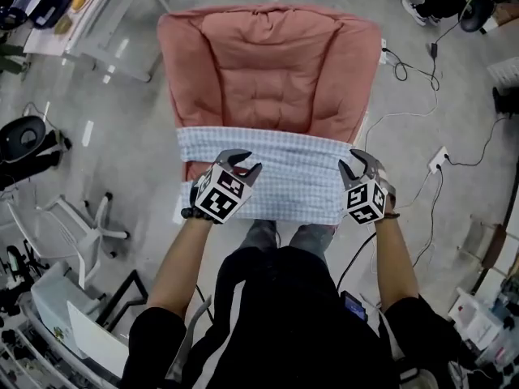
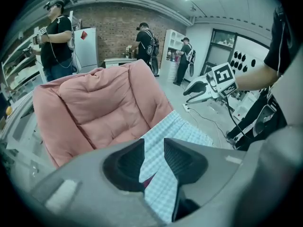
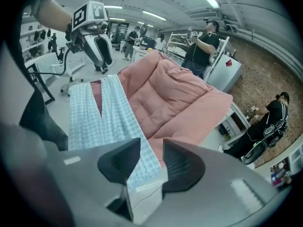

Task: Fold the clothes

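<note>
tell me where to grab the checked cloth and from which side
Probably its near edge, the left gripper at one end and the right gripper at the other, from above on the person's side. The checked cloth lies as a wide band across the front of the pink cushion and hangs past it, so that edge looks free to pinch.

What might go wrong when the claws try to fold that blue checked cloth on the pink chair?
1. The checked cloth hangs over the front edge of the pink chair, so a tug might slide it onto the floor.
2. The left claw and right claw are both open over it, holding nothing. If one pinches less fabric than the other, the fold may come out crooked.
</note>
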{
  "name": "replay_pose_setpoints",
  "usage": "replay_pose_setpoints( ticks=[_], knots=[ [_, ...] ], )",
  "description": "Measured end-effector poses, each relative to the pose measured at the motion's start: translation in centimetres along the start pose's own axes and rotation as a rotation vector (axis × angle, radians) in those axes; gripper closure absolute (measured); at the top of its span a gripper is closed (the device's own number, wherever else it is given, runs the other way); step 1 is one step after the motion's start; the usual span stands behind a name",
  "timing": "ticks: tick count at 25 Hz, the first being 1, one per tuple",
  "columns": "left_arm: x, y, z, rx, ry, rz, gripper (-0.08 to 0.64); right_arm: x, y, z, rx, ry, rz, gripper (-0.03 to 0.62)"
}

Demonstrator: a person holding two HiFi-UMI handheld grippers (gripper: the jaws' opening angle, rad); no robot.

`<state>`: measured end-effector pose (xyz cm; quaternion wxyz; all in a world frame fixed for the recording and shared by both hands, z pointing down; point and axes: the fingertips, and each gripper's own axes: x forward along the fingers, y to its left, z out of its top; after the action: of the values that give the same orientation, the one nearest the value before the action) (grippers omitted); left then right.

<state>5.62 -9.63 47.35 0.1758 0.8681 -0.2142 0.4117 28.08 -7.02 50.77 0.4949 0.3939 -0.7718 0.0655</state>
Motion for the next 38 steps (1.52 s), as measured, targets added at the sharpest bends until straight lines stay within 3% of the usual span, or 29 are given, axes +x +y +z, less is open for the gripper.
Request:
replay_pose_setpoints(
  ticks=[8,12,20,26,31,34,38],
  knots=[
    [4.2,2.4,0.2,0.097,0.047,-0.054,0.420,1.7,-0.4,-2.6,0.047,0.063,-0.014,0.445],
    [8.1,2.1,0.2,0.178,0.083,-0.081,0.420,3.6,-0.3,-4.6,0.074,0.079,0.005,0.448],
    [15.0,2.2,0.0,0.267,0.122,-0.102,0.420,6.4,-1.2,-9.1,0.075,0.087,0.056,0.454],
    [18.8,1.5,0.4,0.416,0.195,-0.118,0.406,6.4,-1.1,-11.3,0.075,0.076,0.092,0.456],
    [21.3,1.2,-0.2,0.516,0.277,-0.182,0.383,7.2,-1.9,-12.8,0.077,0.066,0.119,0.454],
    [22.1,1.7,-1.4,0.531,0.332,-0.209,0.383,8.3,-2.5,-13.7,0.057,0.060,0.149,0.454],
    [22.8,2.2,-2.8,0.497,0.381,-0.239,0.383,10.0,-3.1,-15.1,0.005,0.080,0.214,0.446]
  ],
)
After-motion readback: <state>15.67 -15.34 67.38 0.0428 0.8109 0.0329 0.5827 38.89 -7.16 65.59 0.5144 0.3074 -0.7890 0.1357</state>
